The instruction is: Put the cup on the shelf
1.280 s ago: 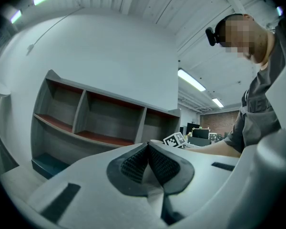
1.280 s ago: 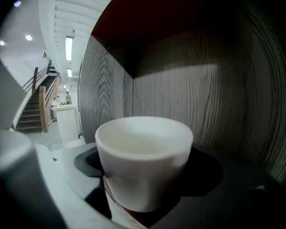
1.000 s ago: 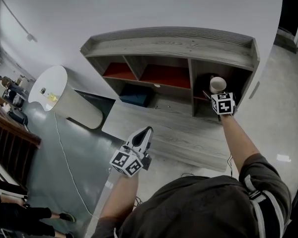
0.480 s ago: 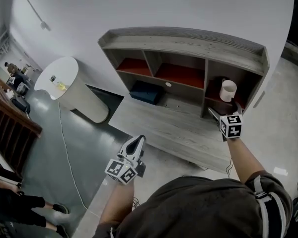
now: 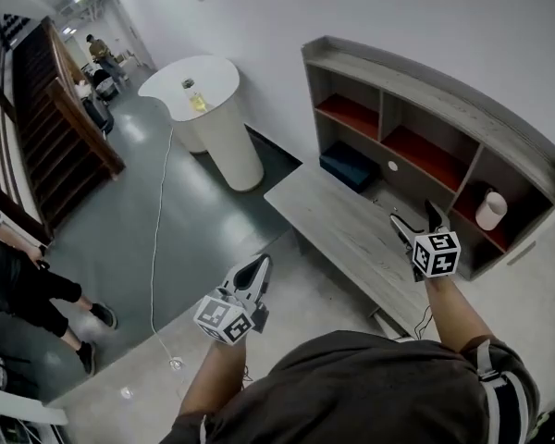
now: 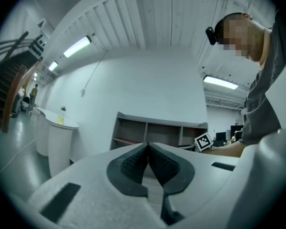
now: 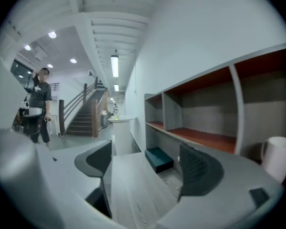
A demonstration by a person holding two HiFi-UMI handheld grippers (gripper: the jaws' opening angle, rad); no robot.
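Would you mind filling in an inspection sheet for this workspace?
Surface: grey wood-grain low table, nothing seen on it.
Job's things: white cup upright in the right-hand compartment of the grey wooden shelf unit.
Clutter: dark teal box at the bottom of the shelf unit; yellow bottle on the white counter.
Grippers: left hand-held gripper shut, empty; right hand-held gripper clear of the cup, jaws closing, nothing between them.
Cables: white cable across the floor.
Surroundings: wooden staircase; people standing at left.
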